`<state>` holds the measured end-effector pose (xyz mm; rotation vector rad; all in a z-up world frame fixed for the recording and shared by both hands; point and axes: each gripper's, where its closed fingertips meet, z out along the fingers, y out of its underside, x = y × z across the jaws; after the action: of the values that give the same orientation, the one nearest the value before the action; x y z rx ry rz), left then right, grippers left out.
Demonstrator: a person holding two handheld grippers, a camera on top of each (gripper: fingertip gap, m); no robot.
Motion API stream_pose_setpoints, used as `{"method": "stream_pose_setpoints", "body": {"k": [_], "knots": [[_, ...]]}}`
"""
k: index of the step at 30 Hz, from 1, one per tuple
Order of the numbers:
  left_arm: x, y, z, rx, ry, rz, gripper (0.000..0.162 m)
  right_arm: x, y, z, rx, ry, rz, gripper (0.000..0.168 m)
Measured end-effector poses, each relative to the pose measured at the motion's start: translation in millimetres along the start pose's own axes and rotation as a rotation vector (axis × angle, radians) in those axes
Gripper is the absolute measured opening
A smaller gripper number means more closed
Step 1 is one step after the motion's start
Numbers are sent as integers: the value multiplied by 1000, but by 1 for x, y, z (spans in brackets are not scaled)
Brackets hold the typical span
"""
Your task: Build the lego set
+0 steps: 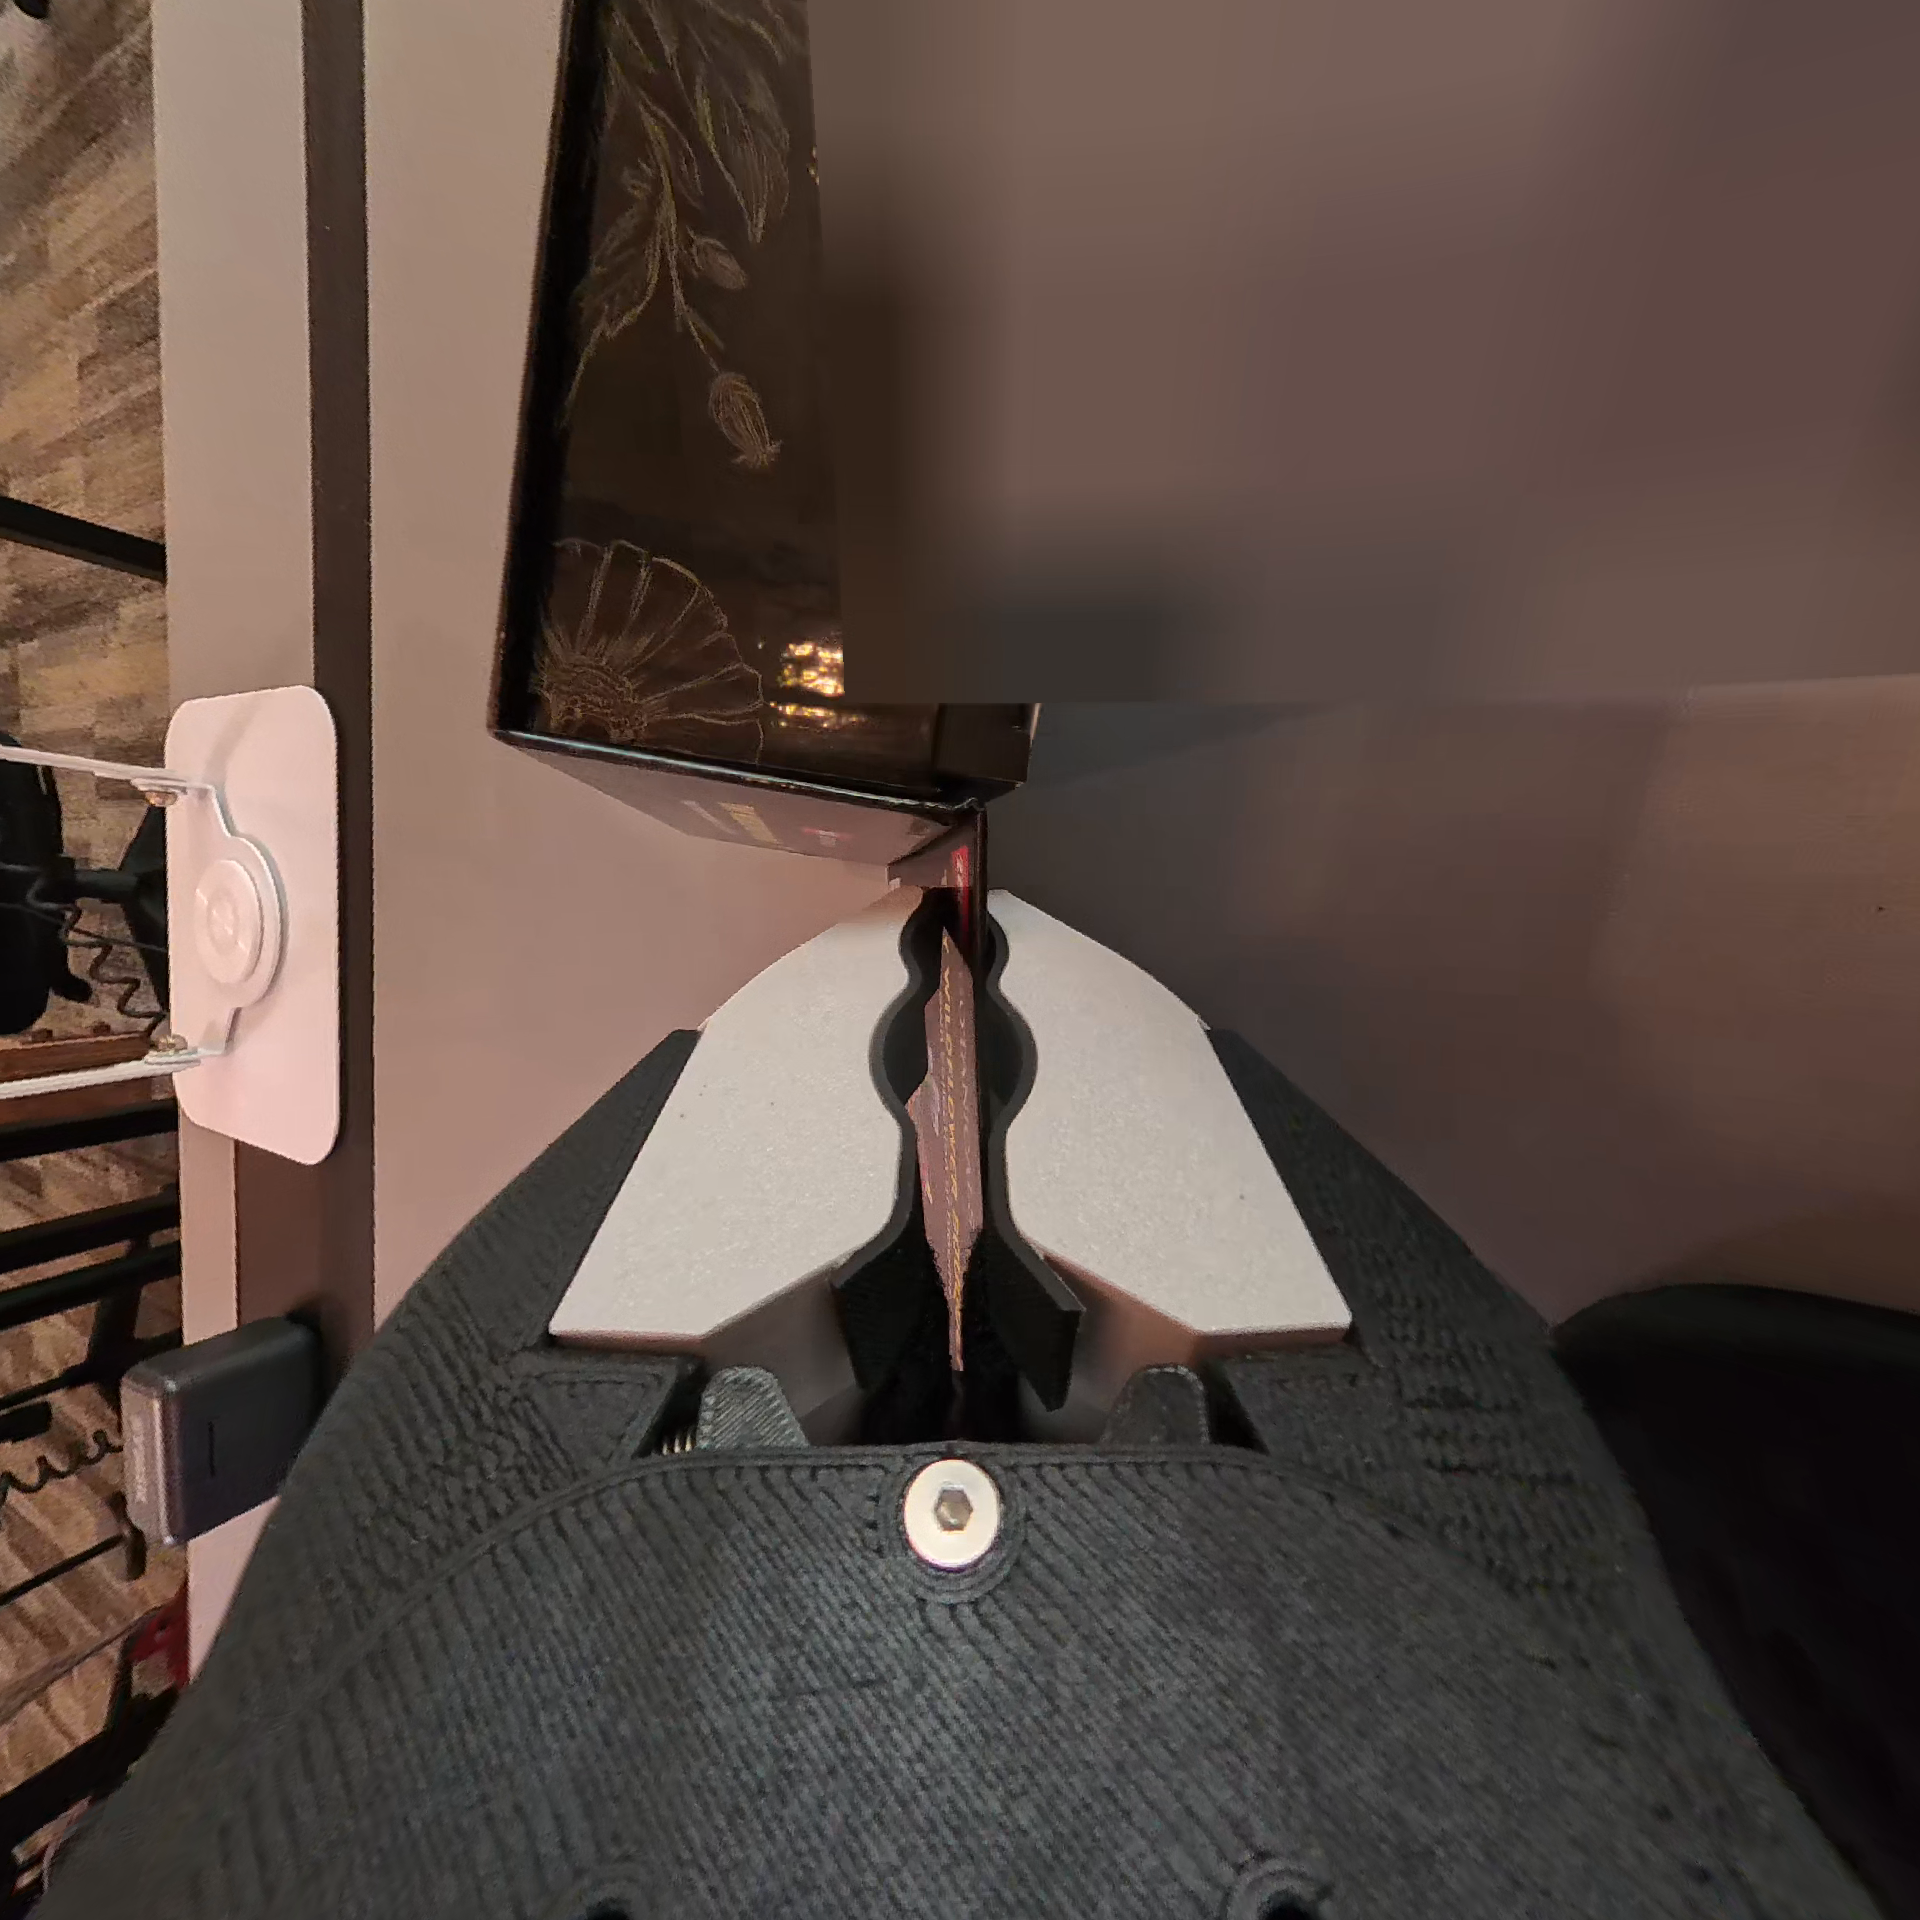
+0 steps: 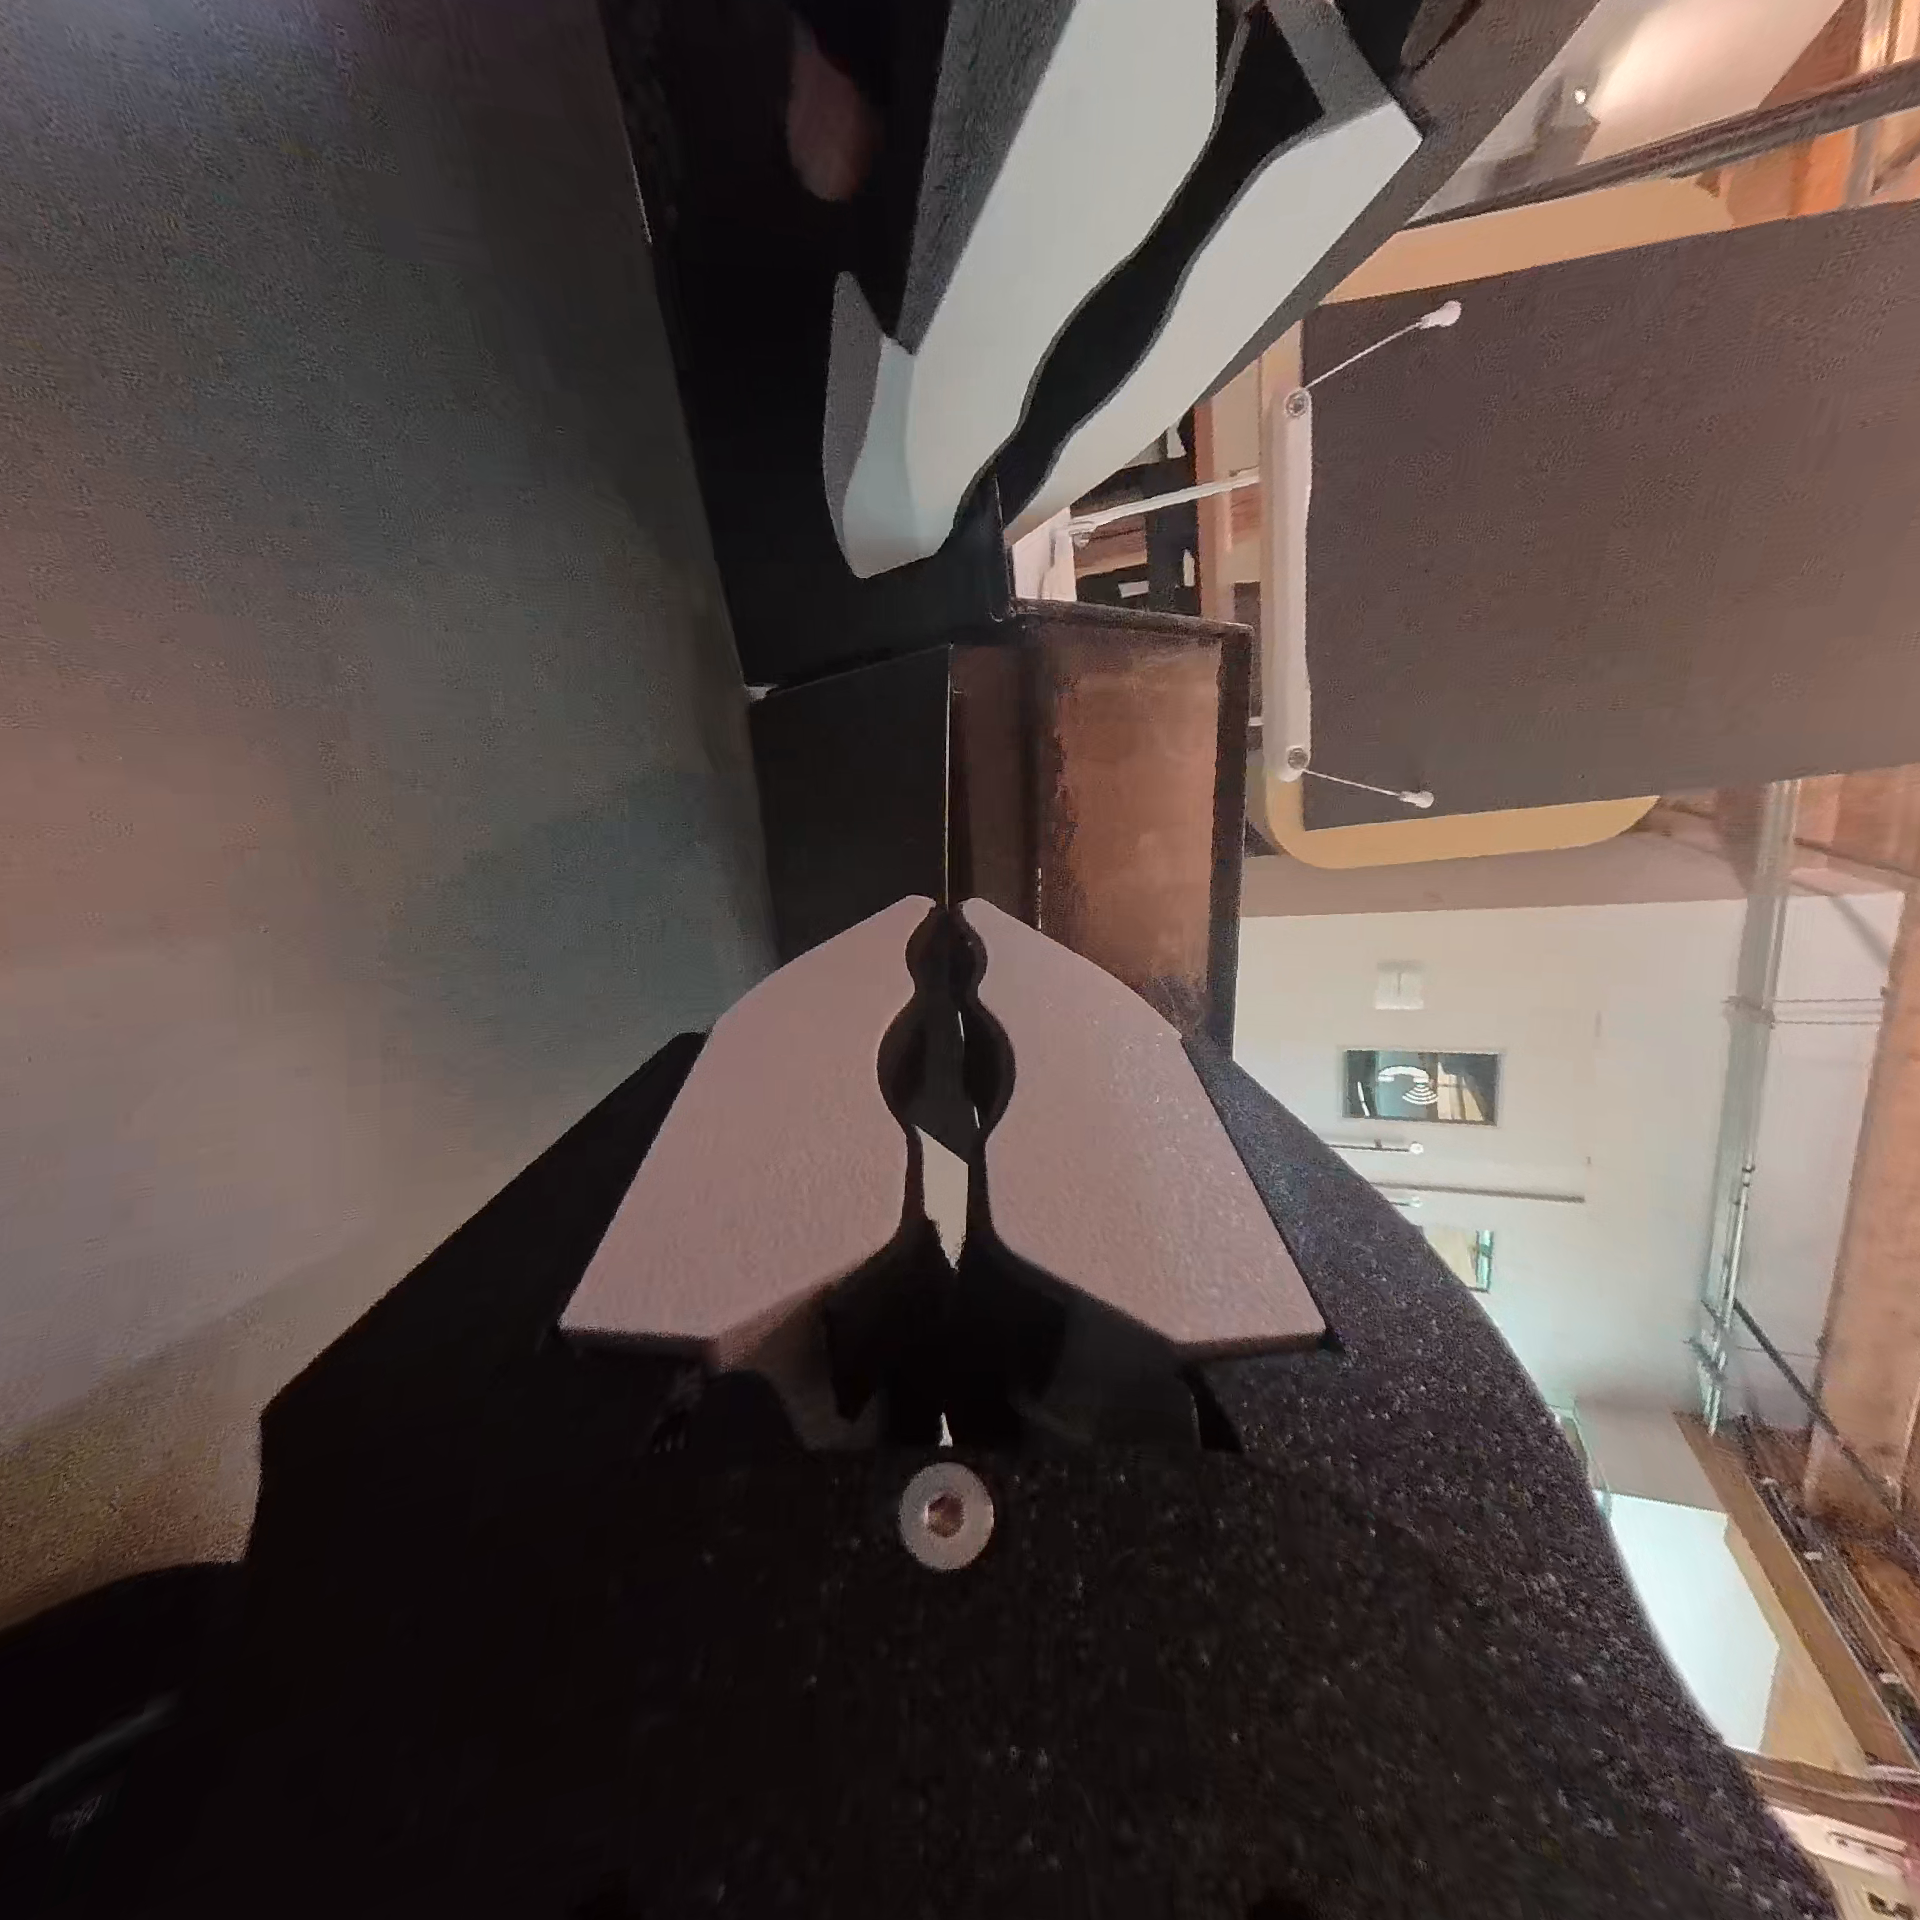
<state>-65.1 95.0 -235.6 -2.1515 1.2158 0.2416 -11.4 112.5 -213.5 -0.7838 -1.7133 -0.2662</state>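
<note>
Both grippers, left (image 1: pixel 961 925) and right (image 2: pixel 948 914), pinched flaps of the black box (image 1: pixel 665 416) between their fingers, probably to pull it open.

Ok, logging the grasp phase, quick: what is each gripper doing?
Left gripper: shut on a flap of the dark box.
Right gripper: shut on another flap.

Each camera sits just behind its own gripper and looks forward along the fingers, very close up. Both views share the black cardboard box with gold flower drawings (image 1: pixel 665 416) (image 2: pixel 1101 790).
</note>
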Motion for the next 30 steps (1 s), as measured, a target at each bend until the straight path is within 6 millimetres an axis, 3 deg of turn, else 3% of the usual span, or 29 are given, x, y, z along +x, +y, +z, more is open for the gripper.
{"method": "stream_pose_setpoints", "body": {"k": [15,20,22,24,26,27,30], "knots": [[2,-7,0,24,22,-23,6,-3,3,-11,63,-209,191,0],[7,-8,3,26,22,-4,6,-10,3,-18,104,-399,323,0],[-3,-9,3,18,-46,-8,4,-28,-14,-33,196,-614,395,0],[-4,-8,4,-10,-39,2,4,-22,-8,-29,173,-565,378,1],[-3,-8,5,-24,-28,37,4,4,2,-21,177,-390,371,1],[-4,-8,4,-27,-18,49,3,13,3,-21,202,-357,411,6],[-10,-10,-2,-24,56,36,3,26,7,-24,255,-370,561,54]]}}
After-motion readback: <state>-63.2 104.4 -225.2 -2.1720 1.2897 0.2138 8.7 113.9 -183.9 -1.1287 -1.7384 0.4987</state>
